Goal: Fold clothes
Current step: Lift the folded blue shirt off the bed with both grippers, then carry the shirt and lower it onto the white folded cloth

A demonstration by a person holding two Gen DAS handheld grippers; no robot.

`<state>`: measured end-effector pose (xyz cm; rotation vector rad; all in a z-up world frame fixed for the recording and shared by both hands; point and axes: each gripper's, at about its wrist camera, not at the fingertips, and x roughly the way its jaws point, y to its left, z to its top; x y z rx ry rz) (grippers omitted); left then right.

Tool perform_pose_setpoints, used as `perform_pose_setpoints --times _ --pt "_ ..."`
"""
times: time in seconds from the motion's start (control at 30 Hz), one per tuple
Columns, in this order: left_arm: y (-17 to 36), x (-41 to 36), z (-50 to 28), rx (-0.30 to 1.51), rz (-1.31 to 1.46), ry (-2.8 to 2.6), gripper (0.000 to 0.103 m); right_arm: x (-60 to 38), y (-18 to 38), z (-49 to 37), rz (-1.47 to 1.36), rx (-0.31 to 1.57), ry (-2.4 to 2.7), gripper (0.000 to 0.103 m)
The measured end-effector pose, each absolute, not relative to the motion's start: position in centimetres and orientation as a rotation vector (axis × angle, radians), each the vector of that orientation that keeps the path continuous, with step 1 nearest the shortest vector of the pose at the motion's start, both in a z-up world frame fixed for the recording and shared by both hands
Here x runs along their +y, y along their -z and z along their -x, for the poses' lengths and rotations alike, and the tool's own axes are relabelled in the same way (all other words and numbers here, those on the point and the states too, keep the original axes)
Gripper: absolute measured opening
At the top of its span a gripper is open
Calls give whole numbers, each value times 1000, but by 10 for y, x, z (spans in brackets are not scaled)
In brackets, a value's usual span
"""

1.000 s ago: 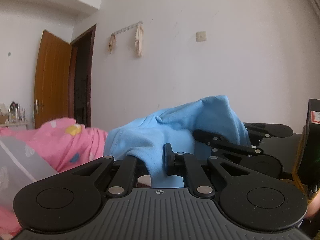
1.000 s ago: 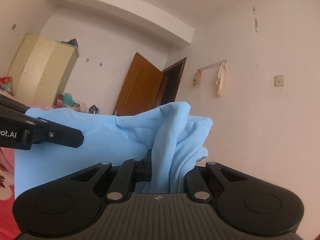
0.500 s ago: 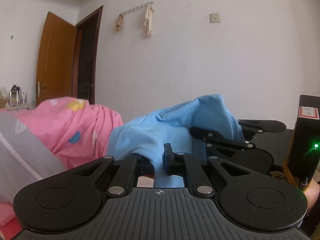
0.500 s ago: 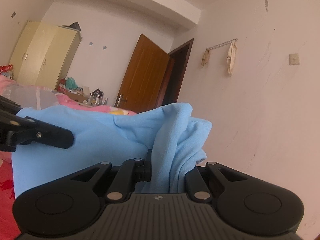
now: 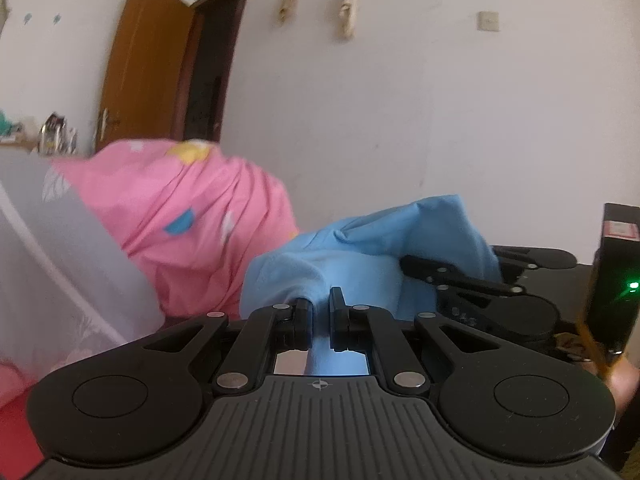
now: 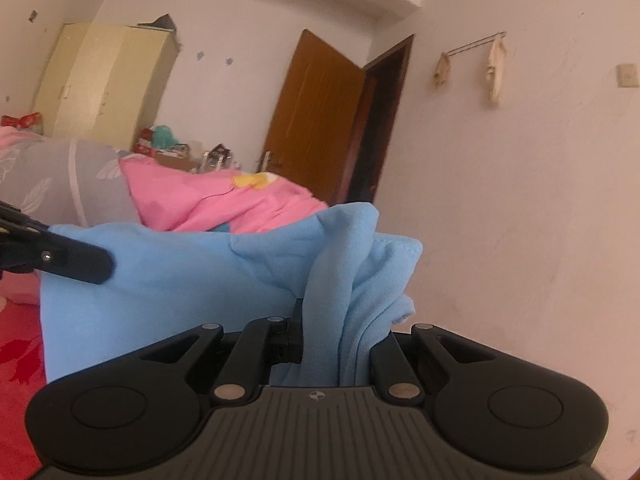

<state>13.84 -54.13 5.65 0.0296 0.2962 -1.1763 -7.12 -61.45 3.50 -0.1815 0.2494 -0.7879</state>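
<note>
**Bringing the blue cloth down toward the bed**

Gripped a thin edge of the blue cloth (image 5: 360, 248) tight in the left claw (image 5: 320, 312). Squeezed a thick, bunched part of the same cloth in the right claw (image 6: 338, 332). Held up off the bed, stretched from one claw to the other, with the two claws near each other. Hung in front of the pink quilt (image 5: 192, 216) and over the red bed cover (image 6: 20, 340).

Dipped lower than a second before, with much more of the pink quilt in view and the brown door (image 5: 136, 60) higher in the picture. Kept the same tight hold in both claws the whole time, with no slip in the cloth.

Probably meant the cloth was on its way down to be laid flat for a fold. Could not tell how many folds were already in it, with most of the cloth hidden behind the claws.
</note>
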Motion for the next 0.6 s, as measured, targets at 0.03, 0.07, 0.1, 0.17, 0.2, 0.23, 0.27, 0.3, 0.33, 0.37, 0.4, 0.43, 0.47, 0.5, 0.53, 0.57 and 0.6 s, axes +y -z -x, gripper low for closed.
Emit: perform_pose_setpoints --times 0.03,0.07,0.1,0.17,0.2,0.23,0.27,0.3,0.33,0.37,0.4,0.43,0.47,0.5,0.53,0.57,0.6 --pt "-53 -543 -144 311 -25 1169 6 -618 -33 68 176 256 774 9" --pt "-50 -545 -150 328 -20 1163 6 -622 -31 64 171 262 761 9" --pt "-46 -546 -155 344 -13 1157 6 -625 -29 59 168 268 751 9" --pt "-39 -547 -166 377 4 1141 6 -633 -26 51 163 287 736 9" --pt "-35 -547 -171 391 13 1134 6 -636 -23 46 162 297 727 9" --pt "-32 -547 -176 405 22 1127 5 -640 -20 42 161 308 719 9" --pt "-29 -548 -180 418 30 1120 5 -643 -17 37 163 319 712 9" --pt "-25 -548 -185 431 38 1114 4 -646 -14 32 164 330 705 9" --pt "-22 -549 -189 443 46 1107 4 -648 -11 27 162 341 698 9" --pt "-19 -549 -194 457 56 1099 4 -651 -9 22 161 352 690 9" --pt "-16 -549 -199 473 67 1091 3 -654 -6 17 160 365 683 9" --pt "-13 -549 -205 493 80 1082 3 -656 -5 12 160 378 674 9" --pt "-10 -549 -209 510 91 1073 3 -659 -3 7 159 391 664 9" --pt "-7 -550 -214 524 101 1063 2 -661 -1 2 157 403 654 9" --pt "-3 -551 -219 537 108 1054 2 -664 0 -3 153 413 640 9" --pt "1 -552 -224 549 113 1045 2 -667 1 -7 147 424 628 9" --pt "5 -553 -229 560 118 1036 2 -671 4 -12 136 441 618 9"
